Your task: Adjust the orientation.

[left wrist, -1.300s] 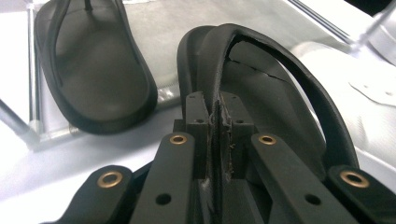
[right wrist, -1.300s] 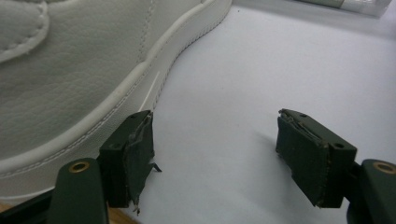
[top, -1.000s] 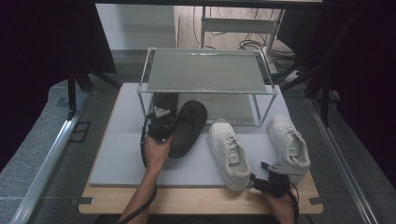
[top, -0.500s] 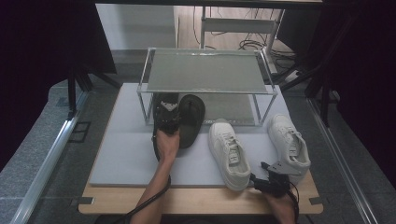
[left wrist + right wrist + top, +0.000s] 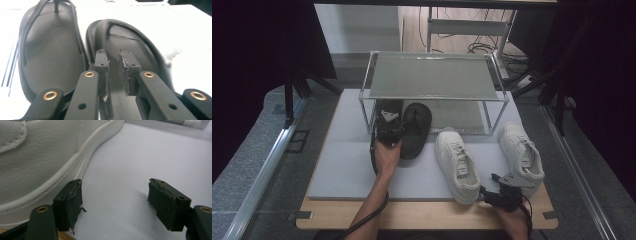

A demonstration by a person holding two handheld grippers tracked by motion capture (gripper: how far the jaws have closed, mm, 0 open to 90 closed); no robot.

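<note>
Two black flip-flops lie side by side at the front of the metal shoe rack (image 5: 432,75). One flip-flop (image 5: 416,131) is in plain sight; the other (image 5: 388,107) is partly under my left gripper (image 5: 388,122). In the left gripper view the left gripper (image 5: 113,67) hangs over the heel of one flip-flop (image 5: 140,47), with the strapped one (image 5: 50,55) beside it. Its jaws have just been opening; a narrow gap shows and the pads press on nothing. My right gripper (image 5: 487,194) stands open beside the heel of a white sneaker (image 5: 457,162). In the right gripper view its left pad (image 5: 71,202) is next to the sneaker's sole (image 5: 37,170).
A second white sneaker (image 5: 522,150) lies at the right of the grey mat (image 5: 347,165). The rack's top shelf is bare. The wooden table edge (image 5: 412,217) runs along the front. Cables trail from both grippers toward the person.
My left gripper carried a black flip-flop forward and right to the rack's front, where it now lies beside the other one. The right gripper has not moved.
</note>
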